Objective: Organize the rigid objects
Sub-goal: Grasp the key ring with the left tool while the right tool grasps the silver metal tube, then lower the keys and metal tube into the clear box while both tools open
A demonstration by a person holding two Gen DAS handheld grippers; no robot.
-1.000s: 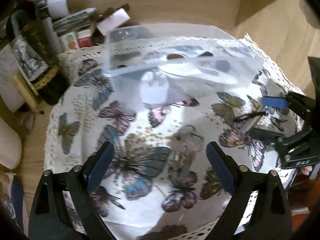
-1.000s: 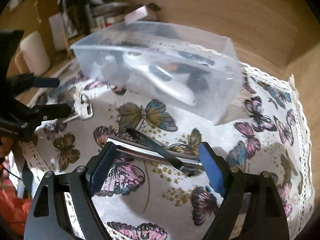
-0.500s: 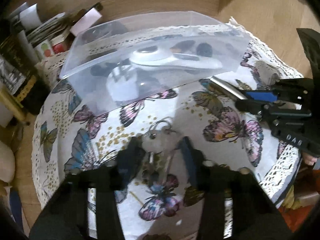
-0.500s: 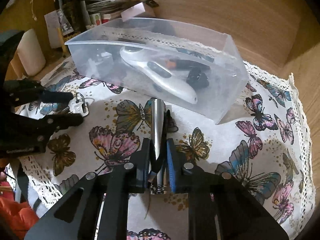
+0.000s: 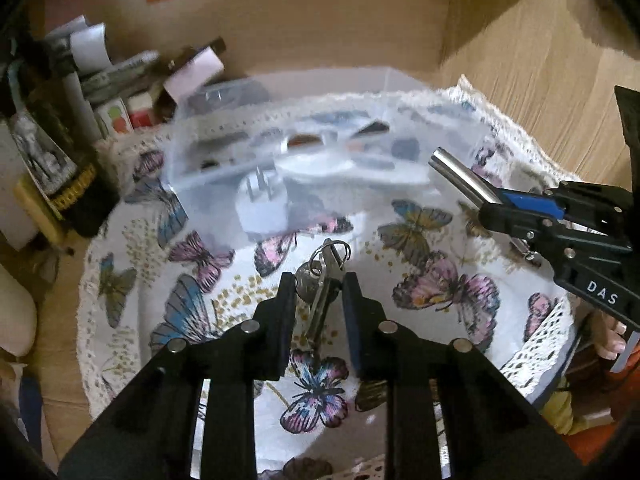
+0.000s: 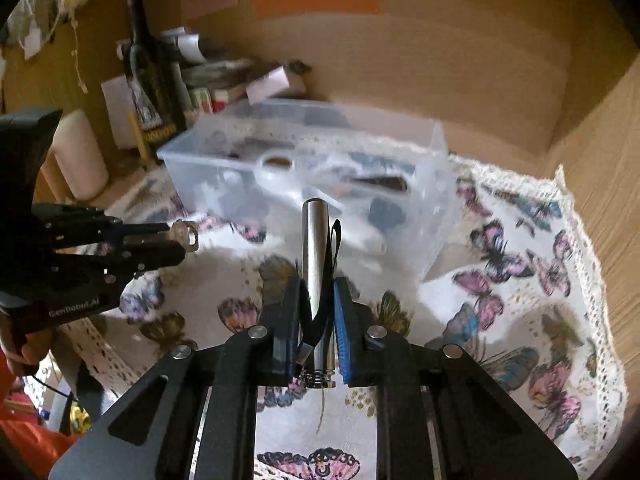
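My left gripper (image 5: 318, 280) is shut on a bunch of keys (image 5: 320, 276) on a ring and holds it above the butterfly cloth (image 5: 440, 292). It shows at the left of the right wrist view (image 6: 176, 236) with a key (image 6: 186, 236) sticking out. My right gripper (image 6: 318, 284) is shut on a silver metal tube (image 6: 316, 248) with a black strap. The tube (image 5: 460, 180) points toward the clear plastic box (image 6: 304, 168), which holds a white device, a plug and dark items. The box (image 5: 320, 152) lies ahead of both grippers.
A dark bottle (image 6: 148, 80), papers and small boxes (image 5: 120, 92) crowd the back left. A white cylinder (image 6: 80, 152) stands left. Wooden walls (image 6: 440, 60) close the back and right. The cloth has a lace edge (image 6: 580, 240).
Both grippers closed on their objects, the left on the keys and the right on the tube, and lifted them off the cloth toward the box.
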